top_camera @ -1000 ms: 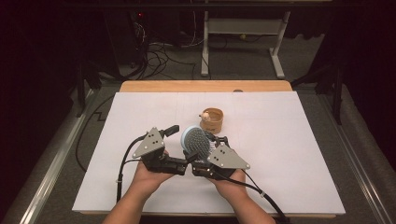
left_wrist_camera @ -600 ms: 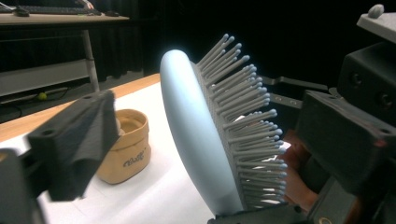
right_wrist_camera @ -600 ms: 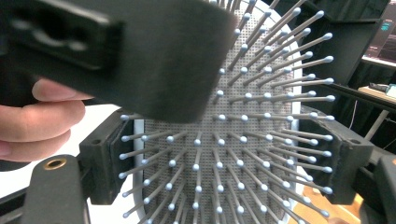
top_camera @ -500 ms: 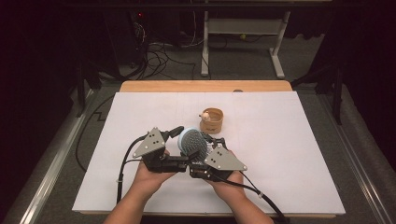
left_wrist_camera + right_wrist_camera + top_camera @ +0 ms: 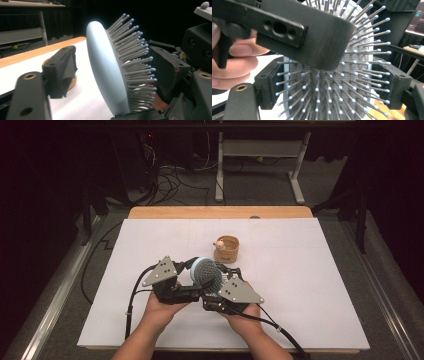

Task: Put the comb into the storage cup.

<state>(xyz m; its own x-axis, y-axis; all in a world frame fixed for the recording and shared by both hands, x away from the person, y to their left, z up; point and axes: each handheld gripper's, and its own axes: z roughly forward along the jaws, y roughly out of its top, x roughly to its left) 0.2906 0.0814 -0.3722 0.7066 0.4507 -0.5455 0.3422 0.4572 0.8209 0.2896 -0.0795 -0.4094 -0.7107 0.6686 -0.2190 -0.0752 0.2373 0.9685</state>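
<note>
Pale blue hairbrush [image 5: 206, 271] is being held up off the white-covered worktop [image 5: 310, 285], just on the person's side of a small wooden cup [image 5: 228, 249], bristles facing the right tongs [image 5: 220, 287]. Both tongs are meeting at it: the left tongs [image 5: 192, 270] are standing apart around the brush head, the right tongs' jaws flanking it; whether either is pressing, I cannot tell.

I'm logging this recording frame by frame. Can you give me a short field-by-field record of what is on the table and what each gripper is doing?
surface: white table sheet
held item: pale blue hairbrush, bristles up, lifted between both grippers
left gripper: at the brush, grip unclear
right gripper: jaws on either side of the bristle head
other item: small wooden cup behind the brush, apart from it
cup contents: a small pale object, too small to identify
</note>
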